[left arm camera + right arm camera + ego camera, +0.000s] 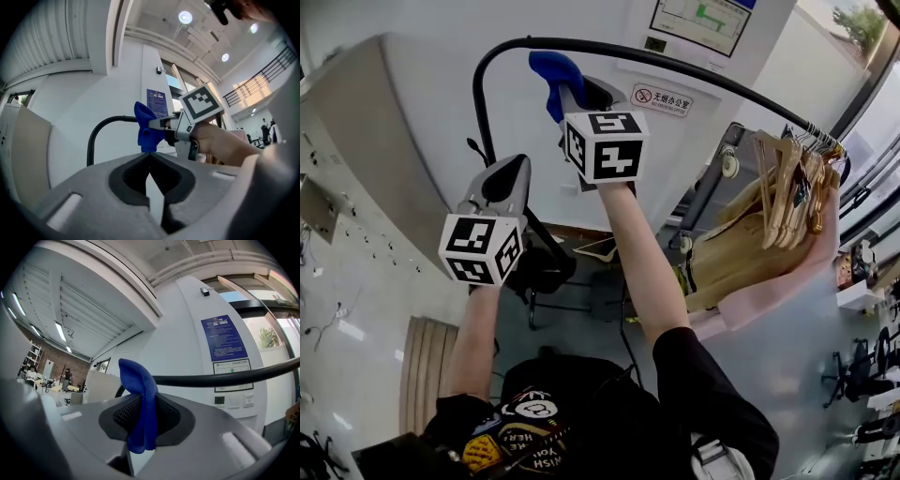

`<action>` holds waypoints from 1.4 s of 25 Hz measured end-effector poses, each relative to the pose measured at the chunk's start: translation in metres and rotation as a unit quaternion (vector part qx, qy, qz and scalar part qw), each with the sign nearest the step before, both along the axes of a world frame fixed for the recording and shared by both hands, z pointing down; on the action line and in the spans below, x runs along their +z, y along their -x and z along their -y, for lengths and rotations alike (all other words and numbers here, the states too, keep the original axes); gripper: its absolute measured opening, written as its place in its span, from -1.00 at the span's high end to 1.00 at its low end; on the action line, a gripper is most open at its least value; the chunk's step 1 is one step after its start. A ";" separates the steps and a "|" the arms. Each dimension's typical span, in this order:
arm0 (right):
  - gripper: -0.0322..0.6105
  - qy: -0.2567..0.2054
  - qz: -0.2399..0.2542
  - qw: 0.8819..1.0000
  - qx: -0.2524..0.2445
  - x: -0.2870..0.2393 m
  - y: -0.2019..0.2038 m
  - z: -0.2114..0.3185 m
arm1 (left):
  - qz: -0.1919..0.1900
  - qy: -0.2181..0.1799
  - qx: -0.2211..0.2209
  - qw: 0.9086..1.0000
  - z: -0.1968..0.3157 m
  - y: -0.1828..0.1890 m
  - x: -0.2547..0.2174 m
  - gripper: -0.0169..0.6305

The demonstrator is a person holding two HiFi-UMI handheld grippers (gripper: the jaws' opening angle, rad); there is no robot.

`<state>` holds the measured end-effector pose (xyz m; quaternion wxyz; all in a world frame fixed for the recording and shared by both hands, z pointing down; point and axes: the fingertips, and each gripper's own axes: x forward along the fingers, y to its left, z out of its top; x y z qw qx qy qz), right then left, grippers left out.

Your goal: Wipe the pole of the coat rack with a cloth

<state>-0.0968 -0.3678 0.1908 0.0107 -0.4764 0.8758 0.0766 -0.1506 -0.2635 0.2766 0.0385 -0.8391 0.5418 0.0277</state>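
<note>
The coat rack's black pole (675, 67) curves up from the left and runs across to the right. My right gripper (567, 94) is raised to it and shut on a blue cloth (551, 73). In the right gripper view the cloth (138, 394) stands up from the jaws of that gripper (140, 404) and its top lies against the pole (225, 377) near the bend. My left gripper (517, 164) hangs lower and to the left, shut on nothing. In the left gripper view its tips (150, 157) meet, below the cloth (146, 129) and the pole's bend (101, 126).
Wooden hangers (792, 187) with beige garments (741, 248) and a pink one (769, 291) crowd the pole's right end. A white wall with a no-smoking sign (661, 98) stands right behind the pole. A dark chair (544, 267) sits on the floor below.
</note>
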 end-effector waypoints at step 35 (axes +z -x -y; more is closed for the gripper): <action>0.66 0.008 0.062 0.974 0.216 -0.020 -0.280 0.030 | -0.018 0.009 0.135 0.991 0.059 -0.171 0.001 0.94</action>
